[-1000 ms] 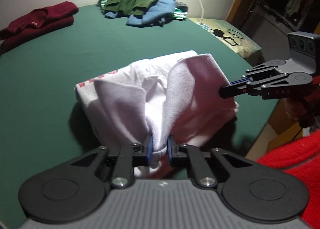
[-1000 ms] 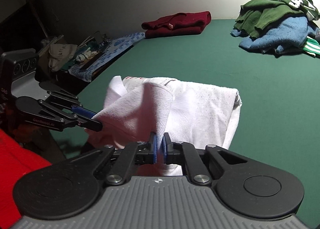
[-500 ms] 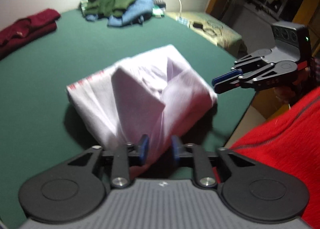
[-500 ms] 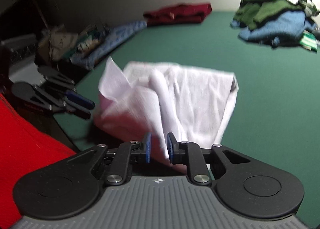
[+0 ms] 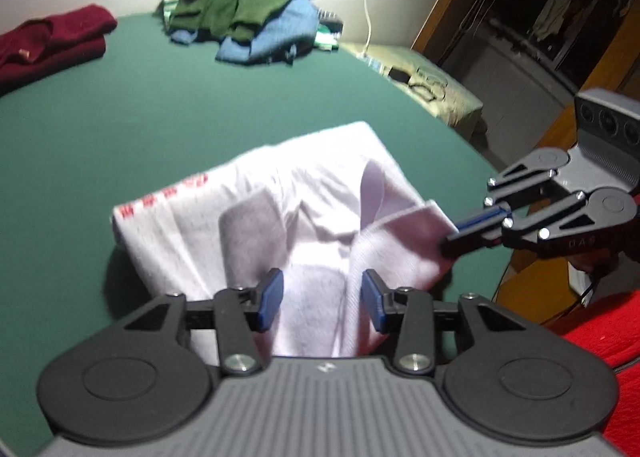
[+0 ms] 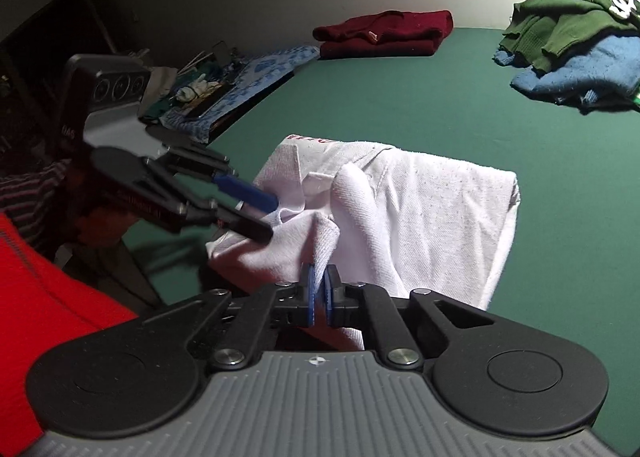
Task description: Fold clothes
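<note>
A white garment point(image 5: 320, 193) with red print along one edge lies bunched on the green table point(image 5: 160, 117). My left gripper point(image 5: 322, 299) is at its near edge. Its jaws are opening, with loose cloth between the blue pads point(image 5: 270, 297) and neither pad pressing on it. My right gripper point(image 5: 450, 237) comes in from the right and pinches a corner of the cloth. In the right wrist view, my right gripper point(image 6: 319, 289) is closing and its pads squeeze a raised fold of the white garment point(image 6: 440, 217). The left gripper point(image 6: 271, 217) stands spread at the cloth's left side.
A heap of green and blue clothes point(image 5: 248, 17) point(image 6: 572, 41) sits at the far end of the table. A folded maroon sweater point(image 5: 52, 41) point(image 6: 384, 33) lies by the wall. The person's red sleeve point(image 5: 600, 337) is close by. A cluttered ledge point(image 6: 224, 97) borders the table's edge.
The left jaws have spread apart and let go of the fold. The right jaws parted briefly, then closed on a fold again. The garment has sunk lower onto the table.
</note>
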A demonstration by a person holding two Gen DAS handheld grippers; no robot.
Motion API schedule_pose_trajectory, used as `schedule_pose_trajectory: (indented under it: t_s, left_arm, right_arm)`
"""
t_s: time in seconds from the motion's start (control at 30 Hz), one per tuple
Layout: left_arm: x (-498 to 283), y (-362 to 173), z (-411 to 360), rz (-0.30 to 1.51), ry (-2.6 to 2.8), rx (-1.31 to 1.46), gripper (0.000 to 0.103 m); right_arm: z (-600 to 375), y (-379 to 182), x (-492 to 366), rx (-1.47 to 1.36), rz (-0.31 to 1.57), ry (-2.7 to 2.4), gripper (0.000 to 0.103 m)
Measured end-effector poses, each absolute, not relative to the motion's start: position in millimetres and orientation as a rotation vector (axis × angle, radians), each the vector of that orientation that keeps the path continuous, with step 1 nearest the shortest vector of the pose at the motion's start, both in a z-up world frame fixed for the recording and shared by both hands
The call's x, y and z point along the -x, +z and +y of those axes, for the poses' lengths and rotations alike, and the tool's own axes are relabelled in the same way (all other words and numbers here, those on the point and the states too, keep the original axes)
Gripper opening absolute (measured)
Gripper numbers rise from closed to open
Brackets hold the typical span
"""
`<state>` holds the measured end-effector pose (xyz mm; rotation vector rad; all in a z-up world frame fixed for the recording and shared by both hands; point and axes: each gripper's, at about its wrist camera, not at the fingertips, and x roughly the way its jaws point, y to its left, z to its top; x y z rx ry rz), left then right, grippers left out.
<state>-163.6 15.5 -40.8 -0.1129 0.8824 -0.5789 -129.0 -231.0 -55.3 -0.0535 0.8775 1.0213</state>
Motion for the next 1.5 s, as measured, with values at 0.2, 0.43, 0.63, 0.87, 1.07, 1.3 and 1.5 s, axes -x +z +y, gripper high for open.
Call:
schedule_pose_trajectory:
  t_s: [0.2, 0.43, 0.63, 0.87, 1.07, 1.3, 1.5]
  left_arm:
    - [168, -32, 21, 0.888, -0.580, 0.094, 0.058]
    - [184, -27, 8, 0.914, -0.639, 0.021, 0.064]
    - [179, -44, -14, 0.962, -0.701, 0.036, 0.058]
    - [201, -58, -17, 1.059, -0.783, 0.052, 0.059]
    - [209, -42, -6, 1.018, -0.778, 0.009, 0.063]
    - [185, -30, -5, 0.927, -0.780, -0.073, 0.068]
    - [176, -63, -28, 0.976, -0.777, -0.204, 0.060]
  right_arm:
    - [-225, -66, 147, 0.207, 0.951, 1.109, 0.006]
    - [-239, -43, 136, -0.026, 0.862, 1.134, 0.021]
    - [-219, -63, 121, 0.010, 0.905, 1.006, 0.020]
    - [-203, -68, 141, 0.075, 0.974, 1.148, 0.018]
    - [-200, -71, 140, 0.031, 0.919, 0.944, 0.038]
    - [-180, -88, 160, 0.192, 0.880, 0.823, 0.033]
    - [-187, -92, 162, 0.260, 0.830, 0.721, 0.000]
